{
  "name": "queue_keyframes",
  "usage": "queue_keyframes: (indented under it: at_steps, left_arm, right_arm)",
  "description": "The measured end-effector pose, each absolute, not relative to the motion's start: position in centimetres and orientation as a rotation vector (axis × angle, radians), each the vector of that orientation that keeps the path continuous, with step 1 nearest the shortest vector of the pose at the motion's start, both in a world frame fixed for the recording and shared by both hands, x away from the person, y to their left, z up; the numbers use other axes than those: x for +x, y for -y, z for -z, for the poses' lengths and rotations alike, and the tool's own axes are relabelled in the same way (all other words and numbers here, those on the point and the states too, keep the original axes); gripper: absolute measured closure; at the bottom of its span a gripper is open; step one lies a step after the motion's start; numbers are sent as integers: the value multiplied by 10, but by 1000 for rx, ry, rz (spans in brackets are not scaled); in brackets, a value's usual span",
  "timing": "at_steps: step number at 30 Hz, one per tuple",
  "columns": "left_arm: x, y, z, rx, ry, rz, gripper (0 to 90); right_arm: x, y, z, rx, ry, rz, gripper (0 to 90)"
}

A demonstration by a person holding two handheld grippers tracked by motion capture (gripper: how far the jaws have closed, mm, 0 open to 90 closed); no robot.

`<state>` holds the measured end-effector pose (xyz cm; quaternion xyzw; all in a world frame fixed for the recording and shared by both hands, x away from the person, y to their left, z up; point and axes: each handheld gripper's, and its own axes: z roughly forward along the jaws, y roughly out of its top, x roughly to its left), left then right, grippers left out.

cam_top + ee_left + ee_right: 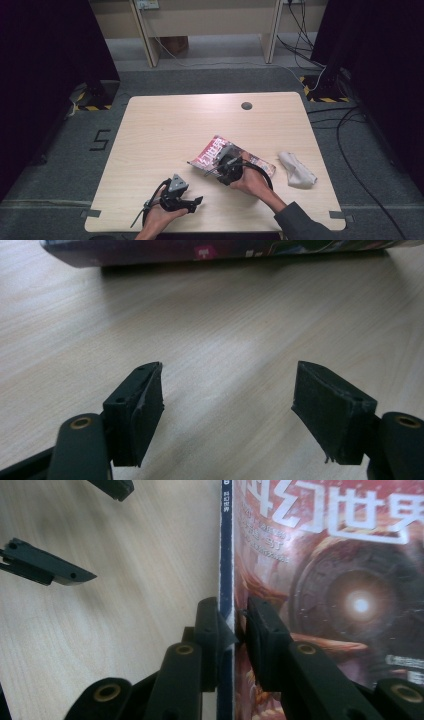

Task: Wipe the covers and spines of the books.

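Magazine (pixel 231 159) first: we see it lying flat on the bench (pixel 165 130), right of the middle and nearer the near edge than the far one, turned askew to the edges, its red cover with large white characters facing up. Our right gripper (pixel 223 161) sits over the magazine's near-left part, and in the right gripper view (pixel 235 622) its two black jaws stand close together astride the dark blue spine, one on the wood side and one on the cover side. A thin gap shows between the pads and the spine there, so we read the claw as narrow and not pressing, with the magazine between the jaws and resting on the bench. Our left gripper (pixel 196 201) lies low near the near edge, left of the magazine and apart from it, pointing toward it. In the left gripper view (pixel 227 405) its jaws stand wide with bare wood between them, and the magazine's edge runs across the top of that view, well ahead of the tips. Off to the right, near the right edge of the bench, a crumpled pale cloth (pixel 297 170) lies apart from the magazine. A small round dark hole (pixel 246 105) sits close to the far edge.
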<state>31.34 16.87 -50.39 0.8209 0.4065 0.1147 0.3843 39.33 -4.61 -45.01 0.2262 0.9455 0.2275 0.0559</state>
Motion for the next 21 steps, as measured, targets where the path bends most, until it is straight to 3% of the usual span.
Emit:
queue_keyframes:
  at_steps: [12,21]
  left_arm:
    - [312,-167,504,2096,-1029,-292,277]
    - [312,-165,505,2097,-1028,-289,278]
  right_arm:
    - [385,51,473,808,-2900,-834,616]
    - [385,59,484,853,-2889,-908,588]
